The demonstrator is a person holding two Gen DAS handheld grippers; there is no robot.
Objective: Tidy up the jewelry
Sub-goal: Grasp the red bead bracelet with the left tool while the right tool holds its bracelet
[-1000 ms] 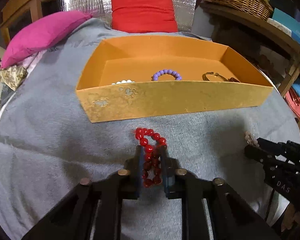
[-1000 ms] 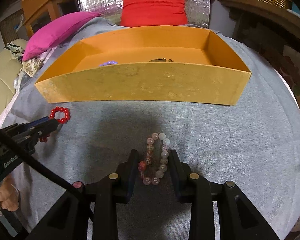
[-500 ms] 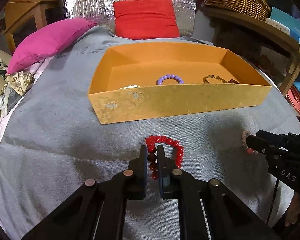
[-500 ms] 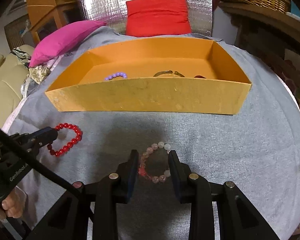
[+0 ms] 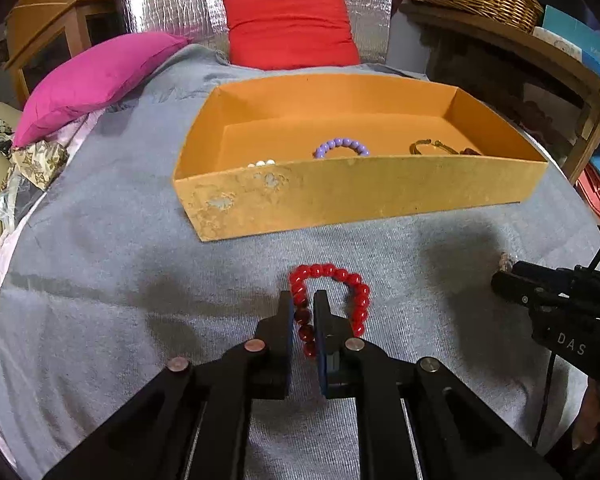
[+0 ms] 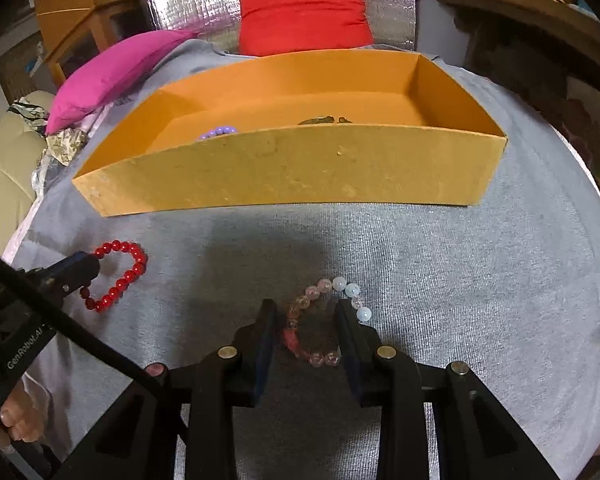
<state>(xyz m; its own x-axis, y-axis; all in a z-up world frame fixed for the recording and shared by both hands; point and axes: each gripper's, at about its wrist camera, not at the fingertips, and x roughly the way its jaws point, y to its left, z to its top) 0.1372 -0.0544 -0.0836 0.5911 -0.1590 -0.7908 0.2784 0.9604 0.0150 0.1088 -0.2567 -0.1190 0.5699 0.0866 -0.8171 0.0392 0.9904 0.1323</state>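
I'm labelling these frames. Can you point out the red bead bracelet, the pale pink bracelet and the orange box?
red bead bracelet (image 5: 342,274): left wrist view, top arc of beads.
pale pink bracelet (image 6: 354,291): right wrist view, a whitish bead.
orange box (image 6: 300,168): right wrist view, front wall.

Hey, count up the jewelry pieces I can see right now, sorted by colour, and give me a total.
Red bead bracelet: 1
Pale pink and white bead bracelet: 1
Purple bead bracelet: 1
White beads, mostly hidden behind the orange box wall: 1
Gold-toned bangle: 1
Total: 5, though the wall may hide more.
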